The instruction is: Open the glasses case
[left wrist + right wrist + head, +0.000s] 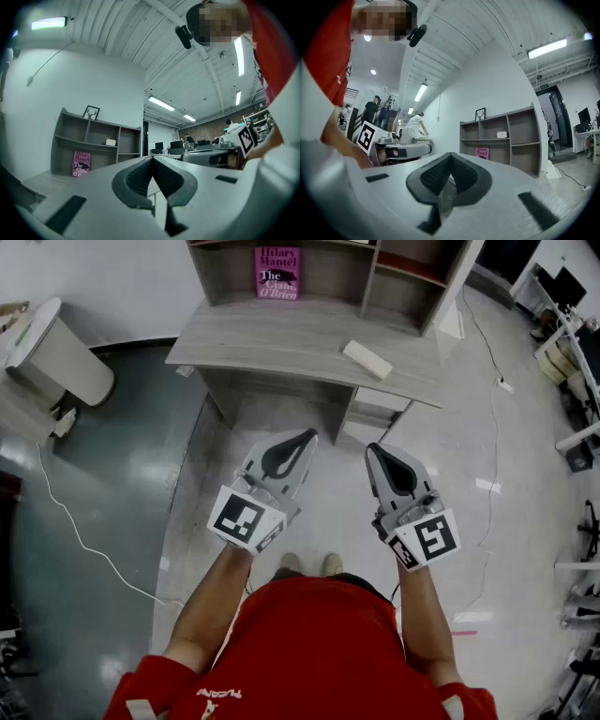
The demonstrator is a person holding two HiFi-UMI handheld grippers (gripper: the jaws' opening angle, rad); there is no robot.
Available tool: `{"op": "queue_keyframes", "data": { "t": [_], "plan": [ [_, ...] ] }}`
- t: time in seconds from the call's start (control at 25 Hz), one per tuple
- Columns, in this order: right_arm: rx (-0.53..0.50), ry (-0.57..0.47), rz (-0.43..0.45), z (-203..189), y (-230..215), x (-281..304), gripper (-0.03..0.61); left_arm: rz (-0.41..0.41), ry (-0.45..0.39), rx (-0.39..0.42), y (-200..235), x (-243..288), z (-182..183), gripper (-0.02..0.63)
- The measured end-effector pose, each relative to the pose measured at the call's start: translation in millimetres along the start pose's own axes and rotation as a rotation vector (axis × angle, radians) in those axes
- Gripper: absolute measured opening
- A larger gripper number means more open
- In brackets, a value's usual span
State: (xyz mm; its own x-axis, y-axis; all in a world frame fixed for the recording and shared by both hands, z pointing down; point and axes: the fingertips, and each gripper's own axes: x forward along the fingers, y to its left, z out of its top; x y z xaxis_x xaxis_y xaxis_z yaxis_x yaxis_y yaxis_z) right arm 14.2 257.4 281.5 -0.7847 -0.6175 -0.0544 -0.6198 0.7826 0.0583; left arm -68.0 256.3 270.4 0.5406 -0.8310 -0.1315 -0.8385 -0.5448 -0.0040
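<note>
A cream glasses case [367,359] lies closed on the grey desk [272,338], towards its right side. I stand back from the desk with both grippers held level over the floor, side by side and pointing at it. My left gripper [308,435] [153,159] is shut with nothing between its pads. The right gripper [371,448] [450,155] is shut and empty too, nearer to the case but well short of it. In both gripper views the grippers' own bodies hide the case.
A shelf unit stands on the desk's back, with a pink book [277,273] [81,164] [482,152] and a small white box [110,142] in it. A white bin [56,357] stands at the left, and a cable [84,540] runs over the floor. Office desks and people fill the room's far side.
</note>
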Motion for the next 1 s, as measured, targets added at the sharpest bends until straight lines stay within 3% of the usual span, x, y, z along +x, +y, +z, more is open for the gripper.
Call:
{"op": "queue_keyframes", "data": {
  "t": [0.48,1.0],
  "plan": [
    [0.013,-0.019,-0.015,4,5,7,0.005,0.001,-0.003,-0.005,10,-9,0,0.009],
    [0.016,0.025,-0.119,-18,13,19,0.005,-0.032,-0.007,-0.046,46,-26,-20,0.009]
  ]
}}
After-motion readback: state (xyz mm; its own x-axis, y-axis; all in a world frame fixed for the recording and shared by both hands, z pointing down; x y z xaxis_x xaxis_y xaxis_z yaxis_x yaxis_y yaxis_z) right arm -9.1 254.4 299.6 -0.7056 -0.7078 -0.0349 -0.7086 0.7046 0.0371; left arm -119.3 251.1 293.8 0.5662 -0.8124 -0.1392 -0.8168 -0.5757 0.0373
